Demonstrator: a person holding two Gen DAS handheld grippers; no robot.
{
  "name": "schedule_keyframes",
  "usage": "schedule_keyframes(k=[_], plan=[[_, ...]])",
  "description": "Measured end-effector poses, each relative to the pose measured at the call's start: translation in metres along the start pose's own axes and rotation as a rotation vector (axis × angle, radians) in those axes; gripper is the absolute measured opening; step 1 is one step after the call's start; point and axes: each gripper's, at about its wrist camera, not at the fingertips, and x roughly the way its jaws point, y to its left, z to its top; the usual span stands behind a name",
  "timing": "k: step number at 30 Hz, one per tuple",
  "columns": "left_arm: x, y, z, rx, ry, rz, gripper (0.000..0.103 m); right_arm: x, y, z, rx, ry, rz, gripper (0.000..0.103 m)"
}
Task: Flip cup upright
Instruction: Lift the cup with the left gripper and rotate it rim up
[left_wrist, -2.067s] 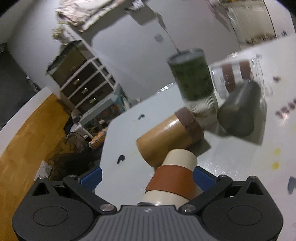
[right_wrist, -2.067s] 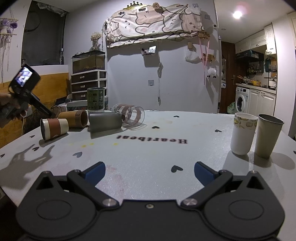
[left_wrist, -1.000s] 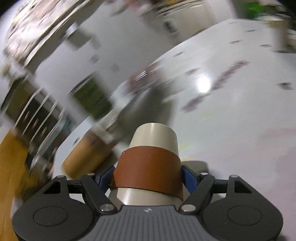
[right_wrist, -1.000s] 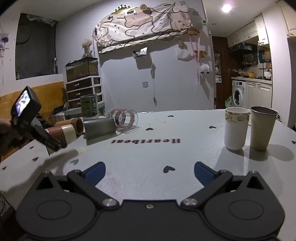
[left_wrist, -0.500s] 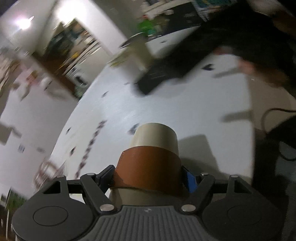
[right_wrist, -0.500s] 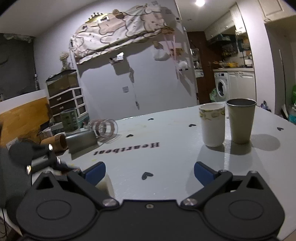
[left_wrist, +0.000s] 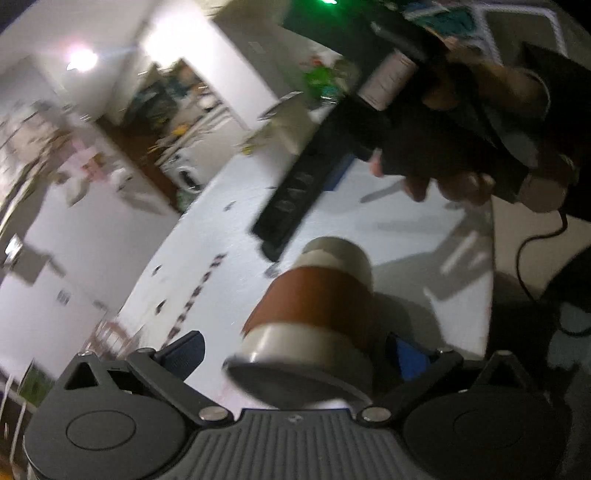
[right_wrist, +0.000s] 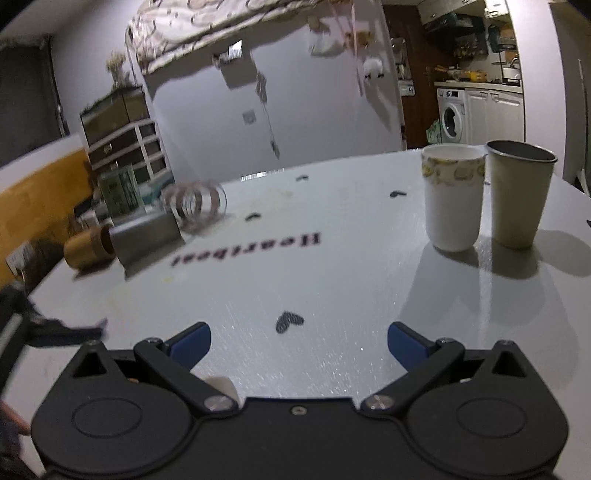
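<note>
A dim kitchen-side room with a washing machine (right_wrist: 451, 119) at the back right surrounds a white table (right_wrist: 332, 280) printed with small hearts and the word "Heartbeat"; at the table's right stand a white paper cup (right_wrist: 453, 195) and a grey metal cup (right_wrist: 519, 192), both upright, mouths up, just beside each other; at the far left lie a clear glass (right_wrist: 194, 205), a dark grey cup (right_wrist: 147, 238) and a tan cup (right_wrist: 86, 249), all on their sides, with a green tin (right_wrist: 120, 192) upright behind them. The left wrist view is blurred; there the left gripper (left_wrist: 291, 350) has its blue fingers (left_wrist: 184, 349) spread wide, and between them sits the cream cup with a brown sleeve (left_wrist: 314, 317), its dark rim nearest the camera; only the right finger looks near its wall, and whether it touches I cannot tell; the cup's far end points out over the table near its edge. The right gripper (right_wrist: 297, 341) hovers low over the table, its fingers (right_wrist: 406, 345) spread apart with nothing between them; the person's right hand (left_wrist: 443, 173) shows in the left view, wrapped round that gripper's handle.
</note>
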Motion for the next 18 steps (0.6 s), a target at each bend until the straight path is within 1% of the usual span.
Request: schedule_keyframes(k=[4, 7, 9, 12, 15, 18], plan=[[-0.011, 0.004, -0.02, -0.13, -0.005, 0.031, 0.102, 0.005, 0.0, -0.004, -0.02, 0.021, -0.011, 0.103], [-0.013, 0.015, -0.03, -0.239, -0.009, 0.047, 0.102, 0.007, -0.006, -0.007, 0.003, 0.045, -0.003, 0.103], [-0.012, 0.027, -0.036, -0.337, -0.015, 0.047, 0.102, 0.006, -0.01, -0.012, 0.018, 0.071, -0.001, 0.103], [-0.014, 0.044, -0.044, -0.478, -0.025, 0.051, 0.102, 0.0, -0.013, -0.021, 0.027, 0.086, -0.006, 0.103], [-0.007, 0.055, -0.05, -0.606, -0.016, 0.058, 0.102, -0.009, -0.009, -0.029, 0.02, 0.088, 0.013, 0.103], [-0.001, 0.062, -0.057, -0.71, 0.011, 0.051, 0.102, -0.02, -0.002, -0.036, 0.012, 0.082, 0.023, 0.102]])
